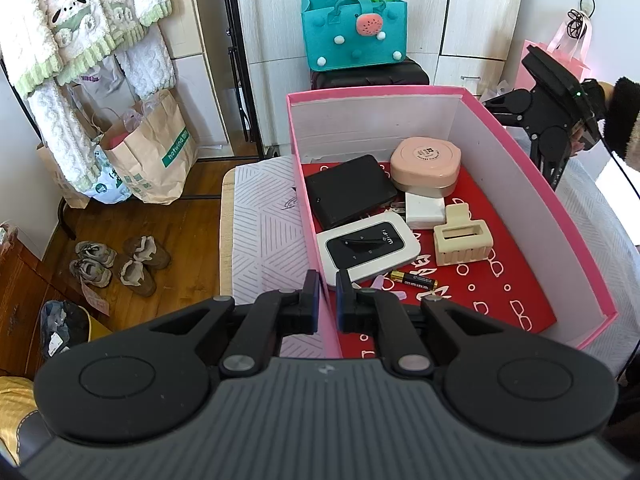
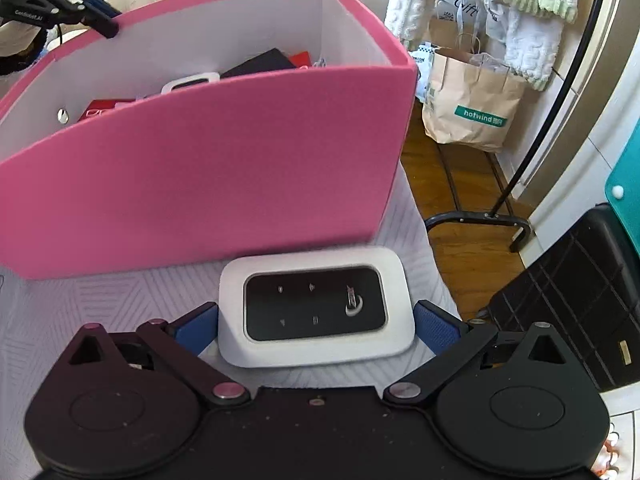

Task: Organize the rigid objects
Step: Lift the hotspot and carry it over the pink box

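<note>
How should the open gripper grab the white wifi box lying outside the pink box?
Probably from above, closing the right gripper on the white wifi box at its two short ends. It lies flat between the open blue pads, and those rounded ends already face them.

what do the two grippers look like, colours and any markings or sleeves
Both are black plastic with round hubs and silver rivets. The left gripper and right gripper have blue finger pads. A fuzzy black sleeve shows behind the right one, with a small green light.

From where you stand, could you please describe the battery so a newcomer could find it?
Look inside the pink box, on its red floor. The battery lies flat just below the white wifi device. It is the only small black-and-gold cylinder there.
</note>
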Action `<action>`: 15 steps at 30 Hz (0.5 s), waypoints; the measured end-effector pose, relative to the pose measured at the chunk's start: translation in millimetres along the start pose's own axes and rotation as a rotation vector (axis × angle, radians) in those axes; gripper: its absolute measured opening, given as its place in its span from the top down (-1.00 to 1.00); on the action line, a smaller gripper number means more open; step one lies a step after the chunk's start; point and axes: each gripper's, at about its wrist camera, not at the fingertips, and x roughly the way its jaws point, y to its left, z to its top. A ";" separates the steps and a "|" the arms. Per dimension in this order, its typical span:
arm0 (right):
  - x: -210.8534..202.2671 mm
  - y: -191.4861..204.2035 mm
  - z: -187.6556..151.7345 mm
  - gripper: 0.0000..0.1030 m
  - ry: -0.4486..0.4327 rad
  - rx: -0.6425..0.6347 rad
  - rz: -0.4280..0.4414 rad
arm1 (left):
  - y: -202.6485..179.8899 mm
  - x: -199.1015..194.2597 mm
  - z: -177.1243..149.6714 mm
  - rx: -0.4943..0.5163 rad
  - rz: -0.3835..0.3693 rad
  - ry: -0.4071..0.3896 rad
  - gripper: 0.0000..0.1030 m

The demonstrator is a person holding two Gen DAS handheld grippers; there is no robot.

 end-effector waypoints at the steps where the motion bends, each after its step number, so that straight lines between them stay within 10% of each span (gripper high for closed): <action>1: 1.2 0.4 0.7 -1.00 -0.009 0.014 -0.006 | 0.7 0.2 0.4 -0.003 -0.001 0.000 0.85; 15: -49.0 66.5 -24.9 -0.98 -0.174 0.279 -0.303 | -1.7 -0.4 -0.8 0.026 -0.014 0.005 0.85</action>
